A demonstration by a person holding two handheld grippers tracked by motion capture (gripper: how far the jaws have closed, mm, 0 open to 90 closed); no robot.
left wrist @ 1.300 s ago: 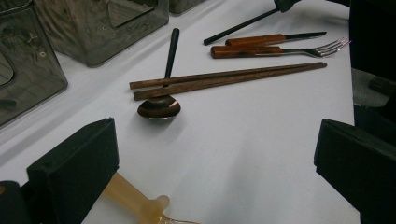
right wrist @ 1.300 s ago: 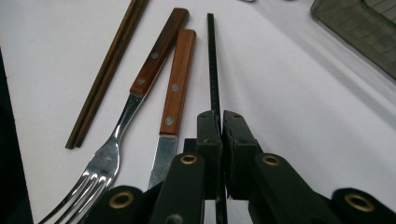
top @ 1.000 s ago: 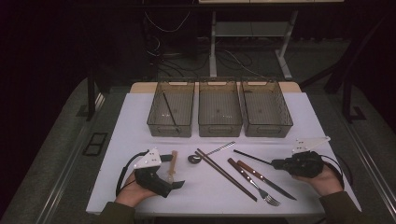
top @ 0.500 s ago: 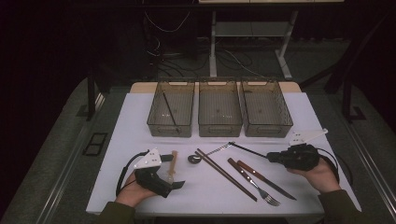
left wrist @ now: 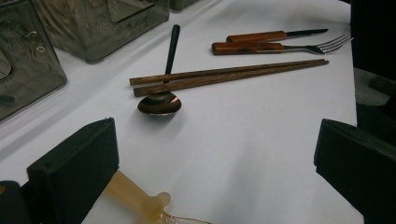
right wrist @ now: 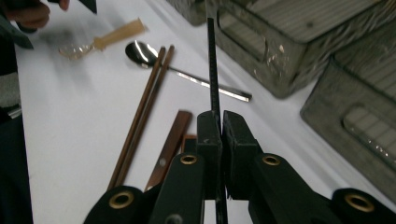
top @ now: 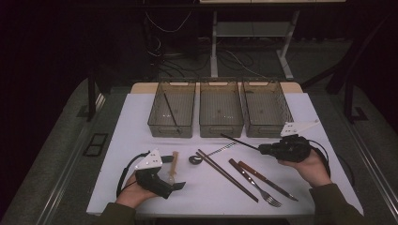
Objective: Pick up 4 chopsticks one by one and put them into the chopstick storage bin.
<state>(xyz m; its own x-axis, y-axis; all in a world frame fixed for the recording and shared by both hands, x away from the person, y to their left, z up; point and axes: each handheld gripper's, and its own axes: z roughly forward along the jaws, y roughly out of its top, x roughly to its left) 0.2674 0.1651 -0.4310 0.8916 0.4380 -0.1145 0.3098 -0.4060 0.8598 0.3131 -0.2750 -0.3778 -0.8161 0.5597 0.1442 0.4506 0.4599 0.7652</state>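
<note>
Chopstick (right wrist: 213, 70), black, slender and stiff, clamped near one end between the closed jaws of the right hand-held gripper (top: 261, 149) and projecting straight ahead, clear of the bench (top: 141, 140). Judged light and smooth-sided; likely to pivot under an end grip. Left hand-held gripper (left wrist: 215, 154) gapes wide, empty.

Cutlery on the desk (top: 141, 122), three bins behind it

The bins stand side by side at the back: left bin (top: 172, 114) with one chopstick (top: 171, 111) in it, middle bin (top: 220, 112), right bin (top: 265, 112). Before them lie, left to right, a small spoon (top: 173, 165), a spoon (top: 210, 153), a pair of chopsticks (top: 227, 175), a fork (top: 255, 182) and a knife (top: 266, 180).
</note>
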